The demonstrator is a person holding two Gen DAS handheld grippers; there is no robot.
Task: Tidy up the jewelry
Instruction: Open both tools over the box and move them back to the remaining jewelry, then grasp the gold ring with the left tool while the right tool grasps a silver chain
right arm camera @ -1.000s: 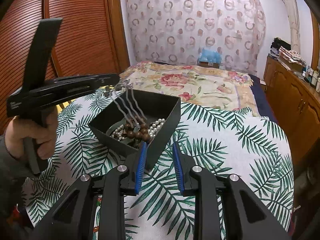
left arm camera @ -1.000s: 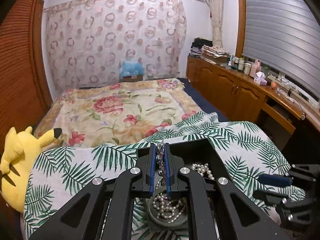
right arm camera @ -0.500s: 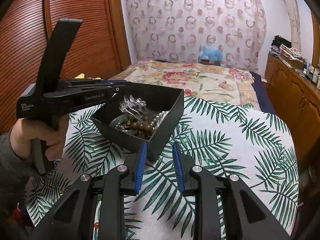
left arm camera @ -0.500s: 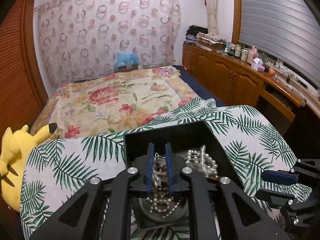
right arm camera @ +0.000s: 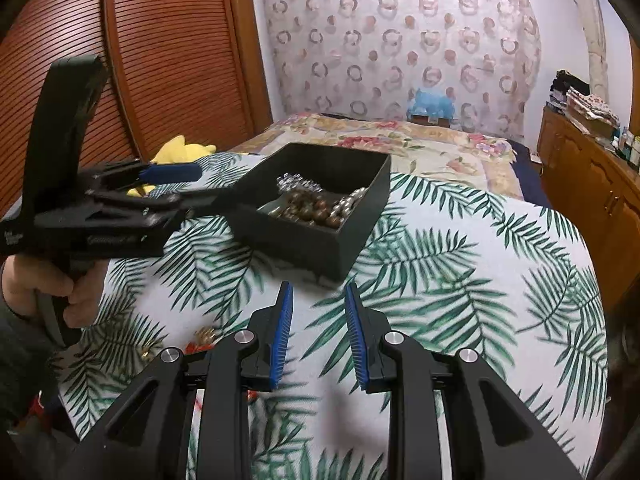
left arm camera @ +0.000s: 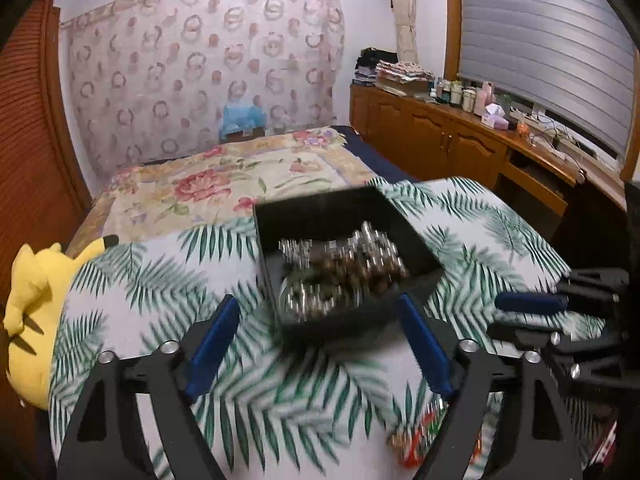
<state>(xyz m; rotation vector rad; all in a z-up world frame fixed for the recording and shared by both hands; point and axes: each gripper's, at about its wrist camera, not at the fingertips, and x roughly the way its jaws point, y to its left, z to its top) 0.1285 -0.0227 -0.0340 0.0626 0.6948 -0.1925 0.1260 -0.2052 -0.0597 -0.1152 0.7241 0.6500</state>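
The left gripper, just opened wide, is held empty before the black jewelry box. The right gripper is kept partly open, nothing grasped, near that box's corner.

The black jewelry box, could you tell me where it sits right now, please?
The black jewelry box sits on the palm-leaf cloth, centre in both wrist views, just ahead of the open left tool, with the floral bed behind it.

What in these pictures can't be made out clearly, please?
- Jewelry in the box: left wrist view, motion blur merges the strands; type and count unclear.
- Small red and gold items on the cloth: both views, blurred and partly behind gripper arms.
- Bottles on the cabinet: too small.
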